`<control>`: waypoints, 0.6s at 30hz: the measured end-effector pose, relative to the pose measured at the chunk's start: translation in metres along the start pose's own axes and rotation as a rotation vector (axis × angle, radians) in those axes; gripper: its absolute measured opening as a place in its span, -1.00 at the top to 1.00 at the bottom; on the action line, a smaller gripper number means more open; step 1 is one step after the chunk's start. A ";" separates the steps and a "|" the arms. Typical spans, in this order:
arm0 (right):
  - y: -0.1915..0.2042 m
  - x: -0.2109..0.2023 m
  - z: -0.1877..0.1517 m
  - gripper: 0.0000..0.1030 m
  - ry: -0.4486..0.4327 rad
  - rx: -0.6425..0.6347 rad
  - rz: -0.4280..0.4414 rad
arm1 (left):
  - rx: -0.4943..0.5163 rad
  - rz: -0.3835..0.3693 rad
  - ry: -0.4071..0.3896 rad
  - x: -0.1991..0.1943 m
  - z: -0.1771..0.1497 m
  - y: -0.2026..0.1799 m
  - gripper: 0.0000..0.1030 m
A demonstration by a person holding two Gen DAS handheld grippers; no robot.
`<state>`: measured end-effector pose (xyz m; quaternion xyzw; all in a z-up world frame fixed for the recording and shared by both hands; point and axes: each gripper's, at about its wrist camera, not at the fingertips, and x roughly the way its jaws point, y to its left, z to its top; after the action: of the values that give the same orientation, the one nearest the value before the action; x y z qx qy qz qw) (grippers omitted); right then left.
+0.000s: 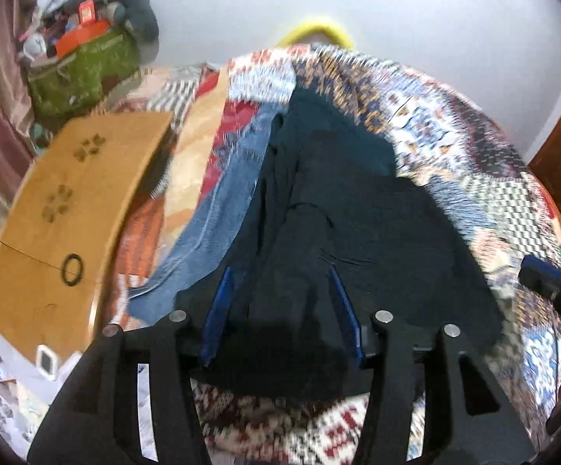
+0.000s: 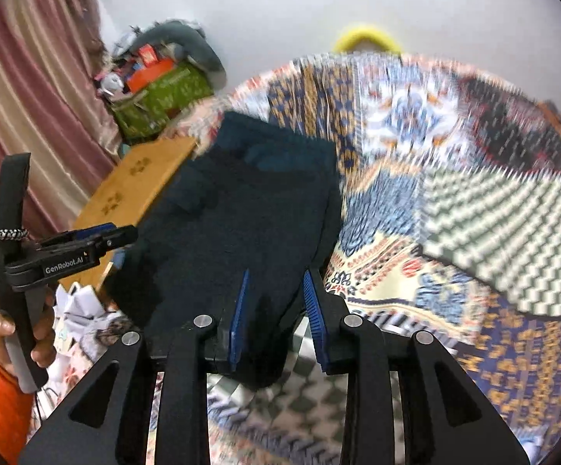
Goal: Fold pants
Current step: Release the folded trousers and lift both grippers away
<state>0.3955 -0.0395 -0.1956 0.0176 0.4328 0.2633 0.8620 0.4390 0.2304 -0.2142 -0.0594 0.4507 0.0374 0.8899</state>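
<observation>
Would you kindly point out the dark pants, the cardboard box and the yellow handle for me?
dark pants (image 2: 241,209): right wrist view, middle of the folded fabric.
cardboard box (image 1: 71,201): left wrist view, its flat top face.
yellow handle (image 2: 367,37): right wrist view, top of the arch.

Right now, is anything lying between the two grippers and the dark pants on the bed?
Nothing visible does. The left gripper and the right gripper each have the dark pants directly between their open blue pads. The jeans and the cardboard box lie off to the left side.
</observation>
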 end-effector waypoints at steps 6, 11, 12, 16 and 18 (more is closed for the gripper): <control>0.027 -0.100 0.004 0.47 -0.186 -0.073 0.029 | 0.037 -0.020 -0.156 -0.108 -0.007 -0.019 0.02; 0.057 -0.187 -0.006 0.47 -0.348 -0.130 0.058 | 0.070 -0.048 -0.332 -0.212 -0.027 -0.041 0.02; 0.064 -0.204 -0.009 0.47 -0.379 -0.142 0.064 | 0.077 -0.054 -0.367 -0.231 -0.032 -0.045 0.02; 0.094 -0.260 -0.032 0.47 -0.489 -0.198 0.085 | 0.096 -0.075 -0.494 -0.300 -0.062 -0.060 0.02; 0.108 -0.283 -0.045 0.47 -0.535 -0.226 0.086 | 0.103 -0.068 -0.552 -0.329 -0.080 -0.067 0.02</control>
<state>0.1764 -0.0887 0.0125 0.0086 0.1567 0.3319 0.9302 0.1888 0.1488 0.0094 -0.0170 0.1903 -0.0007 0.9816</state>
